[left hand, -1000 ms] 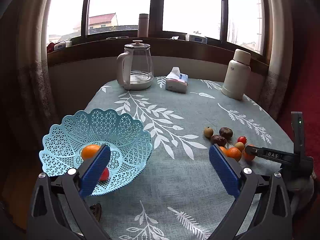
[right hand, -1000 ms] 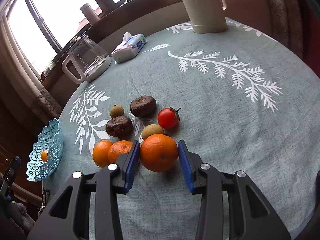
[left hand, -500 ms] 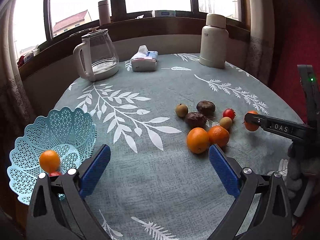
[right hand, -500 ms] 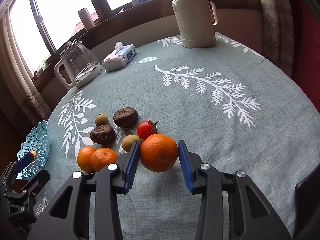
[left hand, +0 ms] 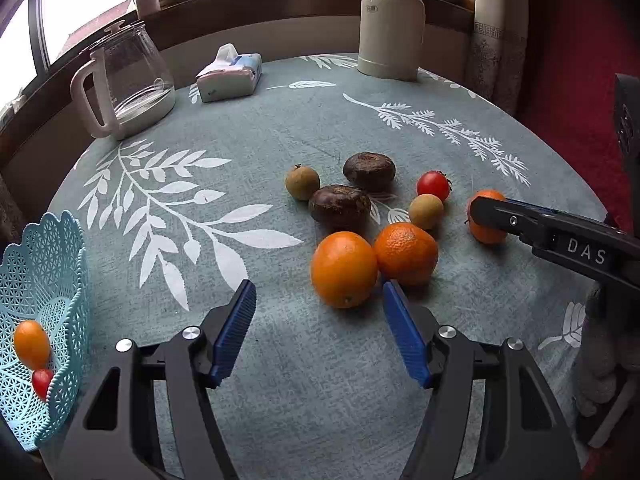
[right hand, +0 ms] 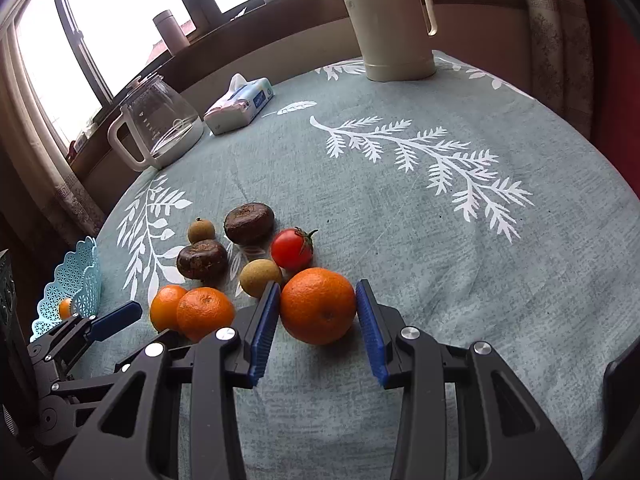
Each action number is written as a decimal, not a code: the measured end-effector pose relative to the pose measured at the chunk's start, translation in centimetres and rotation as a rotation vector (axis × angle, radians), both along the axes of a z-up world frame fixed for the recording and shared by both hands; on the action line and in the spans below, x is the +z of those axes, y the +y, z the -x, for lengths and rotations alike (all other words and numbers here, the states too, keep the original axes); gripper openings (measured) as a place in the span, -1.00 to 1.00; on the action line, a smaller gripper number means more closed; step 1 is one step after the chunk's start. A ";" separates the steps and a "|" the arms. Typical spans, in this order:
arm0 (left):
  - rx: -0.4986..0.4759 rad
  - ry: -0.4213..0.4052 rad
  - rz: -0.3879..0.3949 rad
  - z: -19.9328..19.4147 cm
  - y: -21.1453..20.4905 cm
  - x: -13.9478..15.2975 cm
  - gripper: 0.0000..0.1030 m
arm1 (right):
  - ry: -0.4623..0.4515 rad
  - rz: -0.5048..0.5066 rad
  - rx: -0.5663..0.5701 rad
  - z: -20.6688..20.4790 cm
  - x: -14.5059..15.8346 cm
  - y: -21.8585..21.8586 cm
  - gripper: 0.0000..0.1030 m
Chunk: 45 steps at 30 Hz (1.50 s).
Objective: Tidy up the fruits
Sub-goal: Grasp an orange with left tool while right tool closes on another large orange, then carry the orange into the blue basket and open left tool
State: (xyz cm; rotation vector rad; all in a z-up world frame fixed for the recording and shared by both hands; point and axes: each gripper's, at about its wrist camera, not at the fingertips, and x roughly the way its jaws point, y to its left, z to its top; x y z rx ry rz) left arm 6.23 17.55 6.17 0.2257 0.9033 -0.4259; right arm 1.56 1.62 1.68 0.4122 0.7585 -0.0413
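With the right gripper (right hand: 316, 320) we are closing narrow jaws on the widest part of the firm, round, roll-prone orange (right hand: 318, 305) sitting between them, while our left gripper (left hand: 318, 334) is gaping empty.

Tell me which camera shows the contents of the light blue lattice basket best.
Left wrist view: the light blue lattice plastic basket shows its inside, holding a small orange fruit and a red tomato. The right wrist view shows only its rim and a sliver of orange.
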 end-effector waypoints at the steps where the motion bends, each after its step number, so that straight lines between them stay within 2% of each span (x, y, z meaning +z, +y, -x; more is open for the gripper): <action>1: 0.000 0.010 0.005 -0.2 -0.1 -0.1 0.13 | 0.001 -0.006 0.000 0.0 -0.1 -0.1 -0.23; 5: 0.003 0.030 0.018 -0.8 -0.3 -0.4 0.08 | 0.003 -0.015 0.001 -0.1 -0.2 -0.2 -0.23; 7: -0.003 0.036 0.020 -0.8 -0.5 -0.5 -0.01 | 0.003 -0.015 0.003 -0.1 -0.2 -0.1 -0.23; 9: -0.010 0.042 0.025 -0.9 -0.7 -0.6 -0.22 | 0.002 -0.015 0.004 -0.1 -0.2 -0.1 -0.22; 11: -0.009 0.039 0.023 -0.8 -1.0 -0.7 -0.29 | 0.002 -0.020 0.005 -0.1 -0.3 -0.2 -0.20; 20: 0.036 0.008 0.068 0.0 0.4 0.4 -0.30 | 0.001 -0.043 0.006 -0.1 -0.4 -0.4 -0.18; 22: 0.047 -0.002 0.084 0.3 0.9 1.0 -0.30 | 0.002 -0.048 0.014 -0.2 -0.5 -0.4 -0.13; 33: 0.085 -0.080 0.137 1.5 2.6 4.5 -0.30 | 0.023 -0.064 0.038 -0.8 -1.0 -0.4 -0.13; 37: 0.105 -0.103 0.153 1.8 3.6 5.5 -0.30 | 0.009 -0.033 0.055 -0.7 -0.7 0.2 -0.22; 45: 0.180 -0.166 0.180 1.9 6.8 8.0 -0.30 | -0.008 -0.053 0.044 -0.3 -0.6 -0.2 -0.22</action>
